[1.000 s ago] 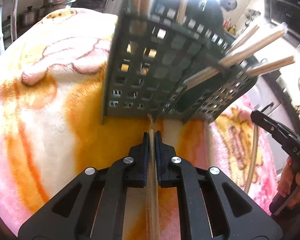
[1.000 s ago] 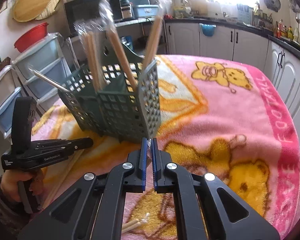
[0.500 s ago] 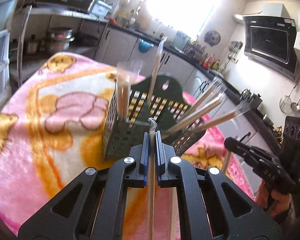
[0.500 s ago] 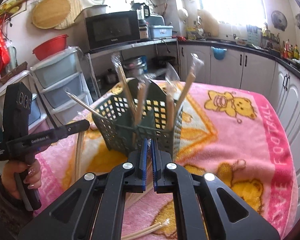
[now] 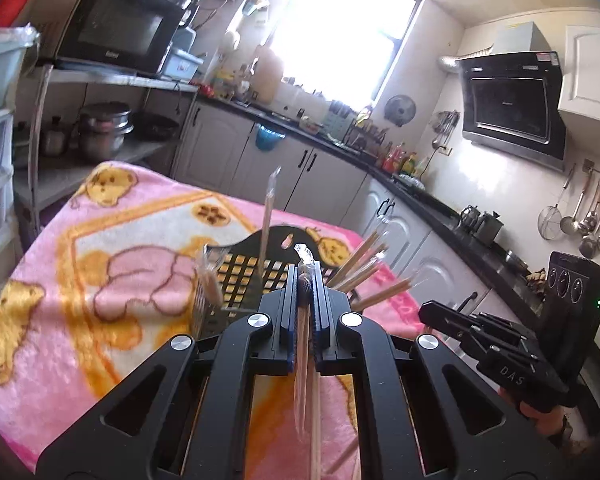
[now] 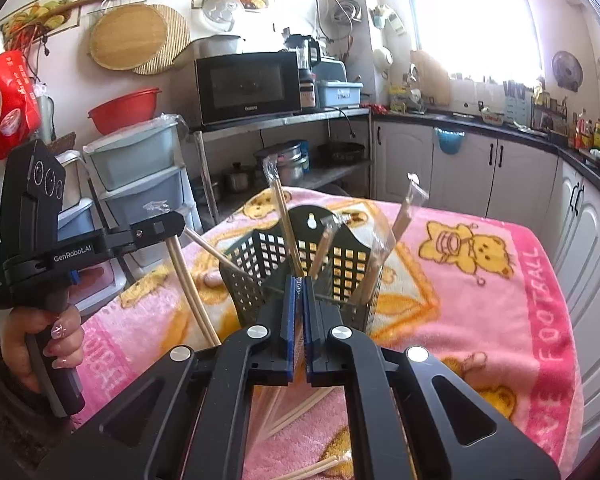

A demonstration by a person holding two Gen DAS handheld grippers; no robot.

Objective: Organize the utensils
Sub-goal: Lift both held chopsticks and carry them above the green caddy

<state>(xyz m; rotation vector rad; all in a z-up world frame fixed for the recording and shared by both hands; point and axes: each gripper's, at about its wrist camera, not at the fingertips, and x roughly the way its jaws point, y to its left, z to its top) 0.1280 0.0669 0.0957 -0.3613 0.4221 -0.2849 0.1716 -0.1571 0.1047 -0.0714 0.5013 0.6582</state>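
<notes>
From the left wrist, the left gripper [image 5: 307,280] is clamped on wrapped chopsticks [image 5: 306,364], their crinkled plastic tip poking out above the jaws, the shafts trailing back under the tool. They look light, stiff and slick in the wrap, best pinched near the middle. Beyond stands the perforated dark-green holder [image 5: 244,280] on the fleecy pink blanket [image 5: 112,280]. From the right wrist, the right gripper [image 6: 299,284] is also clenched on a wrapped pair [image 6: 296,344]; loose chopsticks [image 6: 312,470] lie below.
</notes>
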